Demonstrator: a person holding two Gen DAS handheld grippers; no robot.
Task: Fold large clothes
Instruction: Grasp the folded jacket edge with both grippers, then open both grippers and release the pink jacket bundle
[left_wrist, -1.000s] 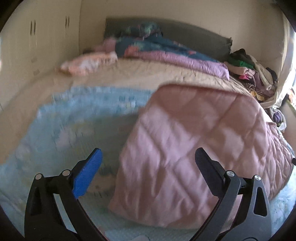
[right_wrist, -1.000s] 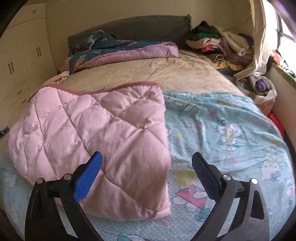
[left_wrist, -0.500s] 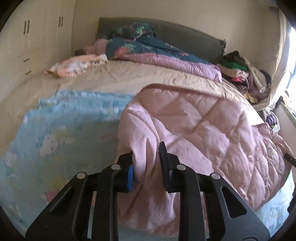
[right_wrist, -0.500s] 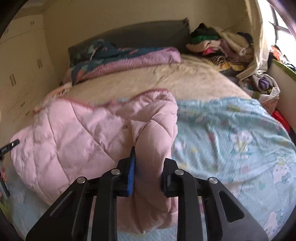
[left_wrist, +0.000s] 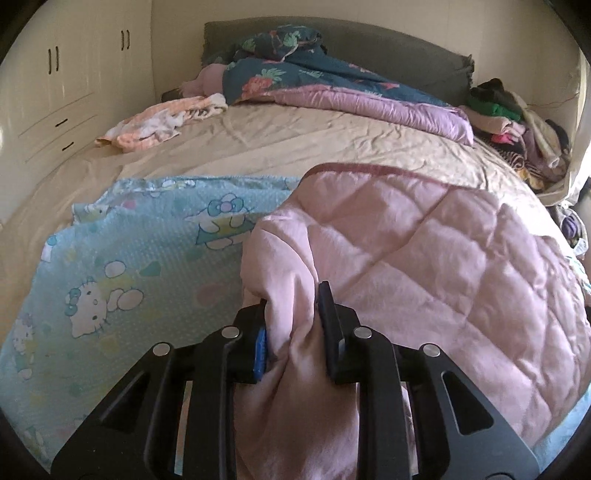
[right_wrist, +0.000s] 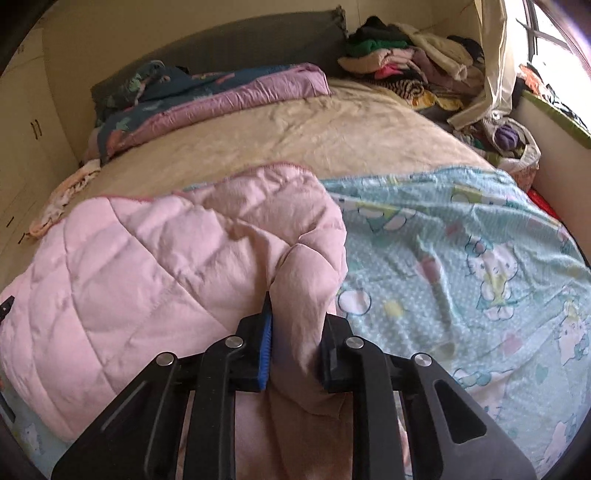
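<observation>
Pale pink diamond-quilted comforter (left_wrist: 424, 251) on a light blue cartoon-cat sheet (left_wrist: 129, 266) over a beige bedsheet (left_wrist: 295, 136).

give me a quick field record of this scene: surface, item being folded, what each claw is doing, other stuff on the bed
surface: bed with beige sheet
item: pink quilted blanket, lying on a cartoon-print blue sheet
left claw: shut on a bunched edge of the pink quilted blanket
right claw: shut on another bunched edge of it
other: purple-and-floral duvet, clothes pile near the headboard
</observation>
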